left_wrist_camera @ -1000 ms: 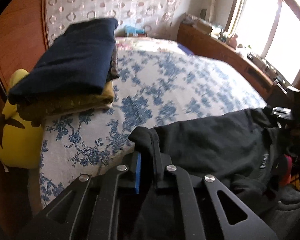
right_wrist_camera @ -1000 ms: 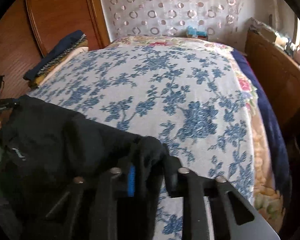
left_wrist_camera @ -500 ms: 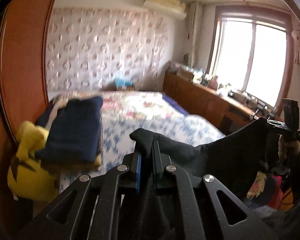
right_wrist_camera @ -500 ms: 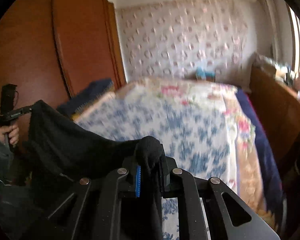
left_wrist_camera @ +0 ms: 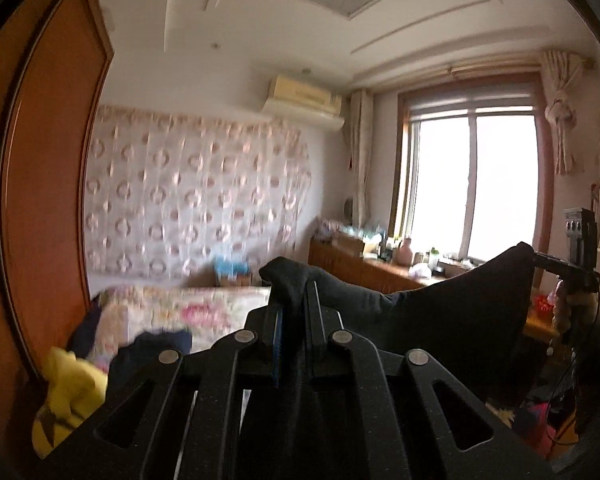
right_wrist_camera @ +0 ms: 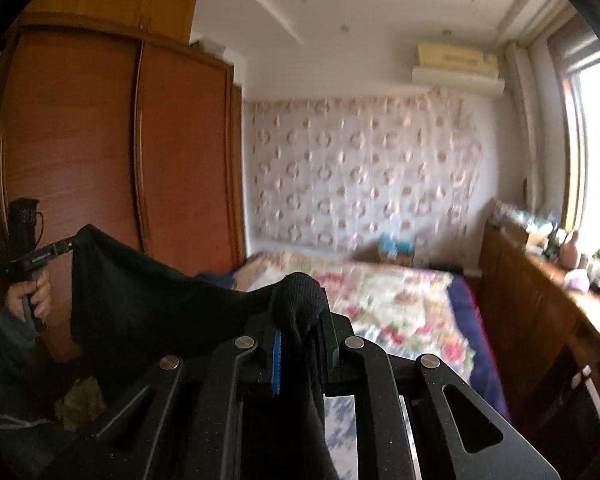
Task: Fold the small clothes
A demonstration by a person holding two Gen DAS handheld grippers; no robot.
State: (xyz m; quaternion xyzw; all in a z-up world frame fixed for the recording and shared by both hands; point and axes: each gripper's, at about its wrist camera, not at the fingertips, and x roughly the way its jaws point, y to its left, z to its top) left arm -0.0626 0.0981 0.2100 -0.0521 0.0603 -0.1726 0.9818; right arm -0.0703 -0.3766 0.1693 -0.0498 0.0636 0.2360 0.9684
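Clearly, the black garment (left_wrist_camera: 452, 312) is held aloft, unfolded, clamped by left gripper (left_wrist_camera: 294, 320) and right gripper (right_wrist_camera: 300, 328); folded clothes (left_wrist_camera: 156, 346) are stacked at the bed's (right_wrist_camera: 400, 292) left edge.

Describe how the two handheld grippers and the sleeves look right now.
Both the left gripper and right gripper are matte black linkage frames with silver round rivets and a blue pad on one finger. Each has a black pistol-style handle. A grey sleeve covers the left arm.

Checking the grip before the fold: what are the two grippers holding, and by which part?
Both hold one black garment: the left gripper and the right gripper each pinch a bunched top corner, with the cloth slung between them.
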